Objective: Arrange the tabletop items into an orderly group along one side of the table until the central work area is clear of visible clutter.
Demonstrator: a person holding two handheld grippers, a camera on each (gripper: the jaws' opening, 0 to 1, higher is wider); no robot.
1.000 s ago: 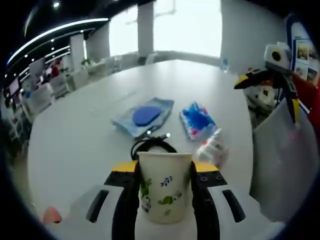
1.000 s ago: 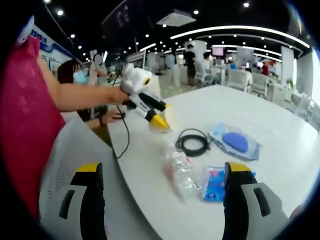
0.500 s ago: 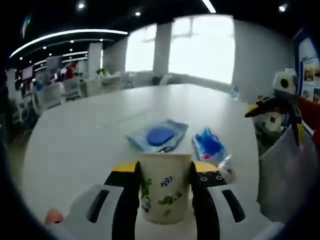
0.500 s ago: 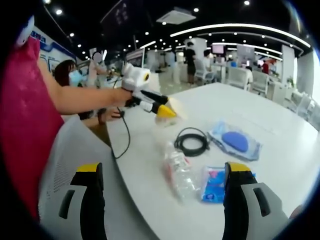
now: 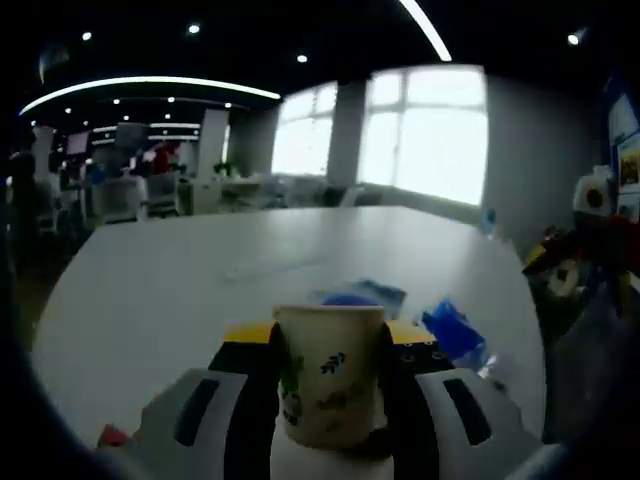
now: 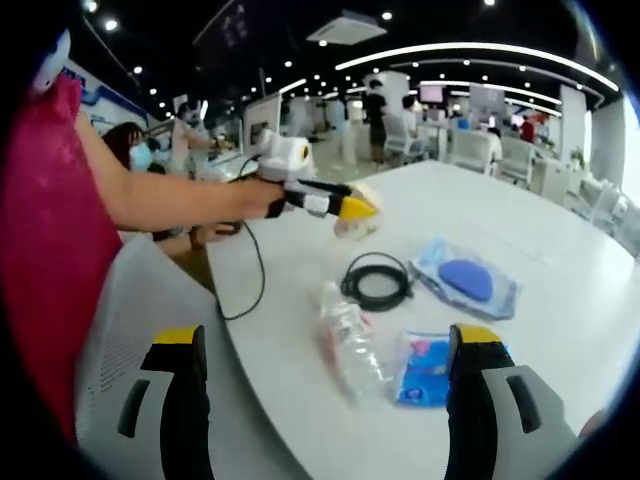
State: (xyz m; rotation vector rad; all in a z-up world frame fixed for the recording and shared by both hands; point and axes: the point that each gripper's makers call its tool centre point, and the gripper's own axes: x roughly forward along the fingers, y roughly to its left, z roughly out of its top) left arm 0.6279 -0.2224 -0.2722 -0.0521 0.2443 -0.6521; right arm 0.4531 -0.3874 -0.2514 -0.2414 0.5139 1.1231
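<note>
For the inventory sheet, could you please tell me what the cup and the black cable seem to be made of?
The cup, held between the left gripper's jaws, looks like matte paper: cream wall, printed leaves, rolled rim. The coiled cable looks rubber- or plastic-sheathed, with a smooth black jacket.

The left gripper [image 5: 330, 375] is clamped on a paper cup [image 5: 329, 372], one jaw pressed to each side of it, yellow tips level with the rim. From the right gripper view, that same gripper reaches in from the left, held out level at the end of the person's bare forearm [image 6: 170, 203], hand wrapped around its handle, with the cup at its yellow-tipped nose. A red sleeve [image 6: 45, 260] covers the upper arm at the left edge. The right gripper [image 6: 325, 395] hangs with its jaws spread wide apart, nothing between them, black fingers with yellow caps standing upright at either side of its view.
</note>
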